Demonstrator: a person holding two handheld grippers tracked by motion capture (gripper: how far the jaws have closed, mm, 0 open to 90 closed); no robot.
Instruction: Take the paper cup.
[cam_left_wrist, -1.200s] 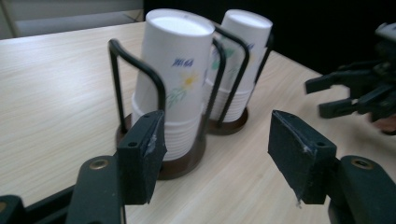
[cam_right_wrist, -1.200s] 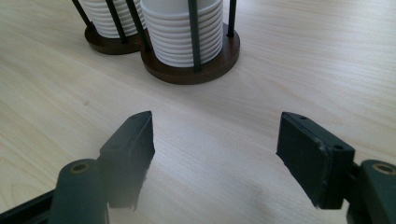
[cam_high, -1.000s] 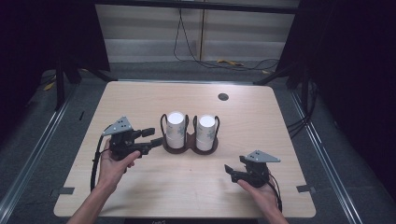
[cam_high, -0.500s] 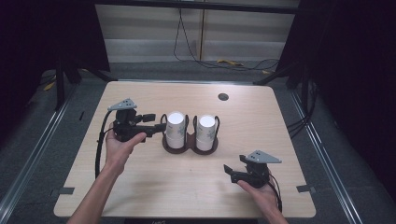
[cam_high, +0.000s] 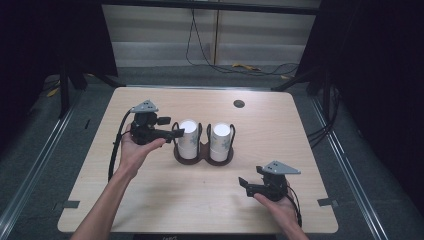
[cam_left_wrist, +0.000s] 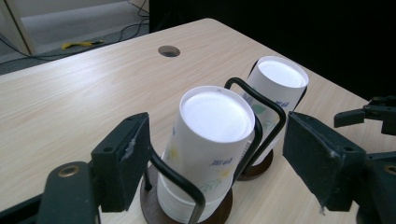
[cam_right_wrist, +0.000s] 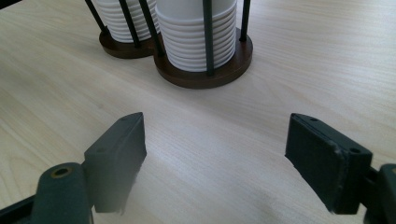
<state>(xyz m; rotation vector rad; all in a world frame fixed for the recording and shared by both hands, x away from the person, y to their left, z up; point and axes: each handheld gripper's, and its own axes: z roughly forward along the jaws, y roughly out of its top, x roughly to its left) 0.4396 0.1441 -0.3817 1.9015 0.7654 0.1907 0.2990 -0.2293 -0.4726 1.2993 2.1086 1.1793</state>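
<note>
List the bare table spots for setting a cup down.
Free: the wood between the cup holder and the right hand-held gripper; the front left corner; the far strip by the grommet hole. Crowded: around the left cup stack, where the left hand-held gripper sits.

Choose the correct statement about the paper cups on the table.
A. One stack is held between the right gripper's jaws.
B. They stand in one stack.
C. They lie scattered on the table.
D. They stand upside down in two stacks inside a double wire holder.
D: two upside-down stacks of paper cups stand in the dark holder.
</note>
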